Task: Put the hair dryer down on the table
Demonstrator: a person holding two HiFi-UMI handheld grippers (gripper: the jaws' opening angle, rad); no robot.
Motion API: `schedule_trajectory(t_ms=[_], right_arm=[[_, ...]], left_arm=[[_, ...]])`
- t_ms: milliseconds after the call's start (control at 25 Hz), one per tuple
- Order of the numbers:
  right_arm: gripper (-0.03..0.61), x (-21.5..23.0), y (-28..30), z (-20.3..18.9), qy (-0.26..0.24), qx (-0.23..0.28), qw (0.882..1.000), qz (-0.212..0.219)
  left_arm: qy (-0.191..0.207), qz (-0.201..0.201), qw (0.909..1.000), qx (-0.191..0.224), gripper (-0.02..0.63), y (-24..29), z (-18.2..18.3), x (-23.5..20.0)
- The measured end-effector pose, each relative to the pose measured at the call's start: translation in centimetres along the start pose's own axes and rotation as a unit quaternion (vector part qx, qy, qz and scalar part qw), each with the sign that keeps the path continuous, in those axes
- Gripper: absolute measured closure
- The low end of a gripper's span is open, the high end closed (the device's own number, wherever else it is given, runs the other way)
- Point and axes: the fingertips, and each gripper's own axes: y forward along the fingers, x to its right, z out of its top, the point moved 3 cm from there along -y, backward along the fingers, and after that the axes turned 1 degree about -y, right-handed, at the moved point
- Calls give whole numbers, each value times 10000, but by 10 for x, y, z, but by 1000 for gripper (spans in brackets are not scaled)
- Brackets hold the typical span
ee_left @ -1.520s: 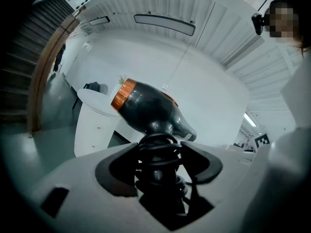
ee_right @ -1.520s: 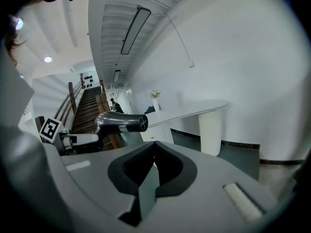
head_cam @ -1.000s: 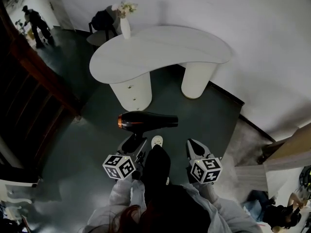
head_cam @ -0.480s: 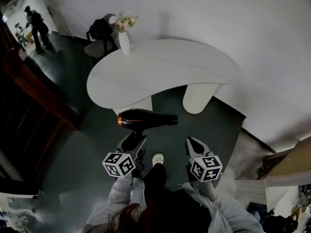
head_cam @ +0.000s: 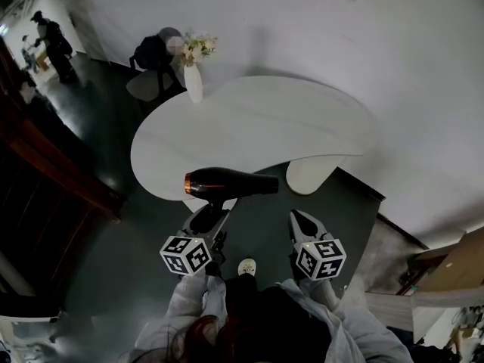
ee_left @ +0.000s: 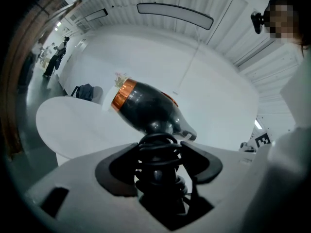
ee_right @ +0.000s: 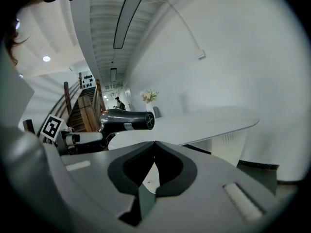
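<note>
Now the left gripper (head_cam: 210,216) jaws pinch the hair dryer (head_cam: 227,184) by its handle, and the right gripper (head_cam: 296,221) jaws are pressed together. Letting go short of the table (head_cam: 302,127) ahead would likely drop it.

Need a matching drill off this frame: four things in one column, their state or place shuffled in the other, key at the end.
Things
1. hair dryer
2. vase of flowers
3. left tongs
4. right tongs

States or places
A. shut, nothing between them
B. standing on the white table
C. up in the air, not set down
D. clamped on a handle

Pairs: 1-C, 2-B, 3-D, 4-A
</note>
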Motion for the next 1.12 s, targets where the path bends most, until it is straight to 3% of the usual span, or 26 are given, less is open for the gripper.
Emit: schedule_trajectory(t_ms=[280,600,800,1120], right_arm=[[568,17,32,2,112,-250,9996,-37],[568,58,104,19,203,-286,9992,168],[568,94,170,61,87,-302,9984,463],[568,148,279,138,-50,-234,9963,825]], left_arm=[[-135,-4,9995,-299,341,31,3,-17],[-271,79,9990,-333,341,96,16,-45],[-127,282,9991,-301,341,161,47,-67],[-291,327,9989,-158,341,272,110,-101]])
